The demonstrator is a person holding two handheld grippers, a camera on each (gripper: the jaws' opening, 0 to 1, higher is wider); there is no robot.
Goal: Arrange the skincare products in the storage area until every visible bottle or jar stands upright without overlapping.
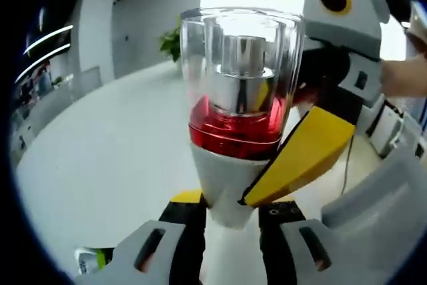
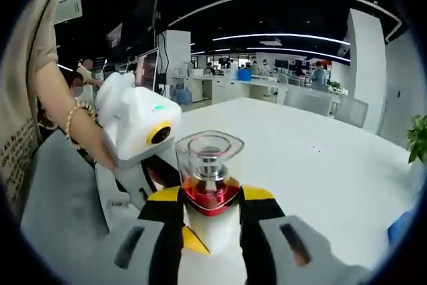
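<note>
A bottle (image 1: 230, 185) with a clear cap, a silver pump, a red collar and a white body stands upright between my left gripper's (image 1: 230, 221) black jaws, which are shut on its lower body. The right gripper's yellow jaw (image 1: 300, 158) comes in from the right and presses on the same bottle. In the right gripper view the bottle (image 2: 210, 228) sits between my right gripper's (image 2: 211, 198) yellow-tipped jaws, also shut on it. The left gripper's white housing (image 2: 133, 121) is just left of the bottle there. The bottle is held above the white table (image 1: 113, 158).
The white table (image 2: 313, 145) stretches far ahead. A potted plant (image 1: 171, 43) stands at its far edge. A person's arm with a bead bracelet (image 2: 73, 121) is at the left. A small green-marked item (image 1: 90, 259) lies low left, and something blue (image 2: 402, 226) sits at the right edge.
</note>
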